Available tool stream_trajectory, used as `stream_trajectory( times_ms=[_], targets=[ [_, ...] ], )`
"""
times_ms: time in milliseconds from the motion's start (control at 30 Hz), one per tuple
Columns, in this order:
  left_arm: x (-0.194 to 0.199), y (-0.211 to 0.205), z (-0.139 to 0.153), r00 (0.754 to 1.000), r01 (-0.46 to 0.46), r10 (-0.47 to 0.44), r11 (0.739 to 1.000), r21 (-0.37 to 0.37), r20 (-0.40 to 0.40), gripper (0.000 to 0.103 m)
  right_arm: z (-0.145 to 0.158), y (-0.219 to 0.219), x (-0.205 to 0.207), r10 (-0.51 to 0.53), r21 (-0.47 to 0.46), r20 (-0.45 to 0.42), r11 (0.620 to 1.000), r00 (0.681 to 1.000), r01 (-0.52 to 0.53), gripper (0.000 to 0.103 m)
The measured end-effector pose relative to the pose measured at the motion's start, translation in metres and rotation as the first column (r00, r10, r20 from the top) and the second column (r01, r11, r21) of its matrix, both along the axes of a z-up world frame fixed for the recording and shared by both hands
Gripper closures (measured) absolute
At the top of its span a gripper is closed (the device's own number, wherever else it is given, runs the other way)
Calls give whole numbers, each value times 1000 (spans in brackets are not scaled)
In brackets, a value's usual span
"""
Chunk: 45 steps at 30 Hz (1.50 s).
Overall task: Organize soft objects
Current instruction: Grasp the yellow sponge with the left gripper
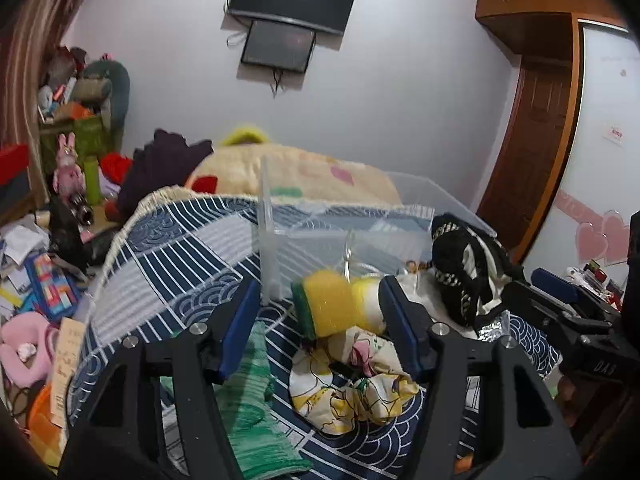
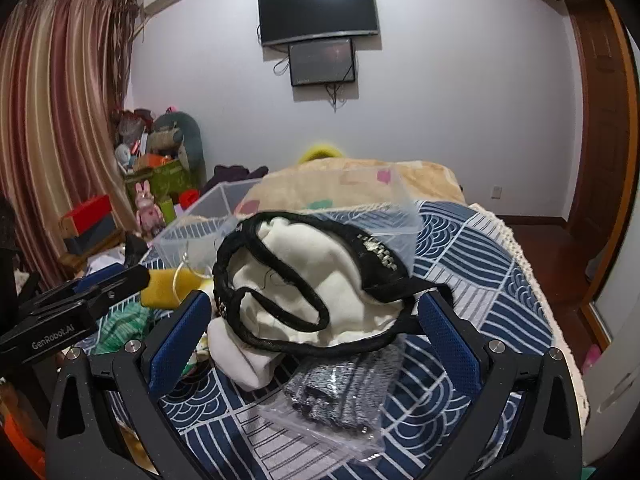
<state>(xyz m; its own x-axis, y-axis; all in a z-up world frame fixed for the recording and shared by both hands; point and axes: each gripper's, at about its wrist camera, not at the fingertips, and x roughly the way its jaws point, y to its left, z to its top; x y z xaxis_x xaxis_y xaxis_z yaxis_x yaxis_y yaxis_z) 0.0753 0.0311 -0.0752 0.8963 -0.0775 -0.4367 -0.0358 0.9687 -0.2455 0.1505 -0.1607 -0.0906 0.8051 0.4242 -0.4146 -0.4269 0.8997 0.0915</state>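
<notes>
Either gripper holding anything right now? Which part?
Nothing is held. Left gripper is open, its fingers either side of the yellow sponge. Right gripper is open around the white-and-black garment, not clamped.

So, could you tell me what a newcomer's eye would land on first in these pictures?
Probably the white garment with black trim, heaped between the open fingers of the right gripper on the blue patterned cloth. Next, the yellow sponge ahead of the open left gripper, in front of the clear plastic bin. A floral fabric piece lies just below the sponge.
</notes>
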Motion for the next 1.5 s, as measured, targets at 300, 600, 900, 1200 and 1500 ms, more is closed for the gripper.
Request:
stream_trajectory(
  times_ms=[300, 600, 900, 1200, 1500],
  targets=[
    [16, 0, -18, 997, 28, -29, 1000, -10, -77, 70, -10, 20, 12, -23, -91, -7, 996, 1000, 22, 0],
    [8, 1, -15, 997, 31, -32, 999, -25, -66, 72, -15, 13, 19, -36, -78, -28, 996, 999, 34, 12],
    [-6, 5, 2, 1000, 8, -8, 1000, -14, -16, 72, -23, 7, 23, 116, 32, -143, 993, 983, -113, 91],
    [-19, 7, 24, 999, -16, 15, 1000, 14, 46, 72, -4, 1, -3, 110, 34, -44, 994, 993, -108, 94],
    [-10, 16, 49, 996, -30, 27, 999, 37, 86, 72, 39, -3, -2, 88, 8, 72, 996, 994, -88, 95]
  ],
)
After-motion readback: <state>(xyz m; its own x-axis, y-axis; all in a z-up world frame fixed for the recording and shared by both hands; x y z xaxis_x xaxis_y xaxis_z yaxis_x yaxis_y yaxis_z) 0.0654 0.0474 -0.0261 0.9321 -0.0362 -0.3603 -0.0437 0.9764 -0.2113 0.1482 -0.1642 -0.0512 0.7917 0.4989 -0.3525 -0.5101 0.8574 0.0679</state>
